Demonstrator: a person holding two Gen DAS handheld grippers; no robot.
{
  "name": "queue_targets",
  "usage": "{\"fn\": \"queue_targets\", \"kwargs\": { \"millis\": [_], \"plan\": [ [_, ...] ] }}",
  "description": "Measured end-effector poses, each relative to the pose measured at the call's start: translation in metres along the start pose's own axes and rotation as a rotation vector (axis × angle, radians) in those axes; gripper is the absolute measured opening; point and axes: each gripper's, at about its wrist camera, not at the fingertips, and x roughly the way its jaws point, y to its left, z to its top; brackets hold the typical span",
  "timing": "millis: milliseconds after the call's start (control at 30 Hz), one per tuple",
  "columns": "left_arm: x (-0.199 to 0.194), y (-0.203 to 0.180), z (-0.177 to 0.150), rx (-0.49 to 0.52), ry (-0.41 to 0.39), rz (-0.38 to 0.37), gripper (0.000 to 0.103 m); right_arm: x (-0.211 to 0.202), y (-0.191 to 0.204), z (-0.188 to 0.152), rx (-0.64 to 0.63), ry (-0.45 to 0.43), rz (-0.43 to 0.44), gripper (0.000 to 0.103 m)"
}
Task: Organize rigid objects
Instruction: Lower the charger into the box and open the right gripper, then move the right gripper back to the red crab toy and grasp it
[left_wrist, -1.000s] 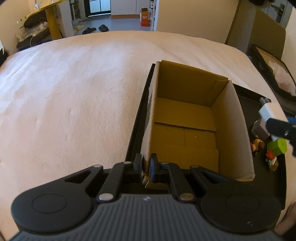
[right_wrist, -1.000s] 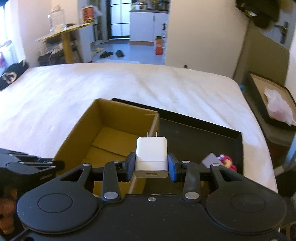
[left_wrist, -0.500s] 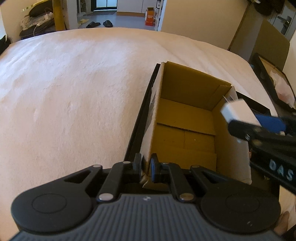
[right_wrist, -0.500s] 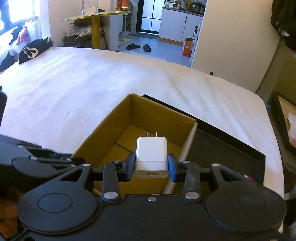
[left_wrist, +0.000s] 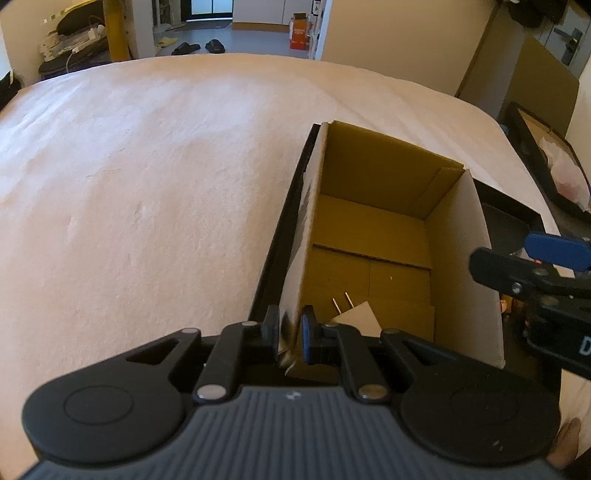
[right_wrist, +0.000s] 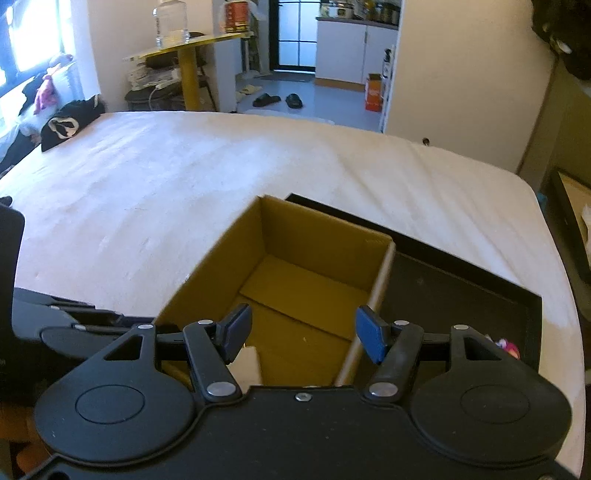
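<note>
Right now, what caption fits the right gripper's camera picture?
Right gripper, jaws just opened, above the cardboard box where the white charger lies.

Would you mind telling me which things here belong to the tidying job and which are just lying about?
Part of the job:
- cardboard box, its wall pinched by the left gripper
- white charger, lying inside the box
- right gripper, jaws just opened, nothing between them
- black tray

Just lying about:
- slippers
- yellow table
</note>
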Motion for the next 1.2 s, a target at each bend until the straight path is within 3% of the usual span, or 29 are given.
{"fn": "queue_targets", "kwargs": {
  "millis": [333,600,867,1000,1200],
  "plan": [
    [-0.002,0.003,0.003,-0.020,0.010,-0.011,0.013,-0.014,-0.021,-0.013,0.077,0.009,-0.023,0.062],
    [-0.003,-0.005,0.003,0.025,0.023,0.015,0.034,-0.018,-0.049,-0.034,0.185,0.006,-0.086,0.062],
    [-0.006,-0.009,0.001,0.056,0.021,0.024,0.043,-0.018,-0.074,-0.061,0.294,0.006,-0.162,0.062],
    [-0.004,-0.013,0.003,0.070,0.028,0.054,0.056,-0.017,-0.087,-0.074,0.342,-0.007,-0.184,0.062],
    [-0.005,-0.019,0.004,0.080,0.024,0.101,0.065,-0.012,-0.104,-0.090,0.397,-0.007,-0.211,0.067]
  ]
}}
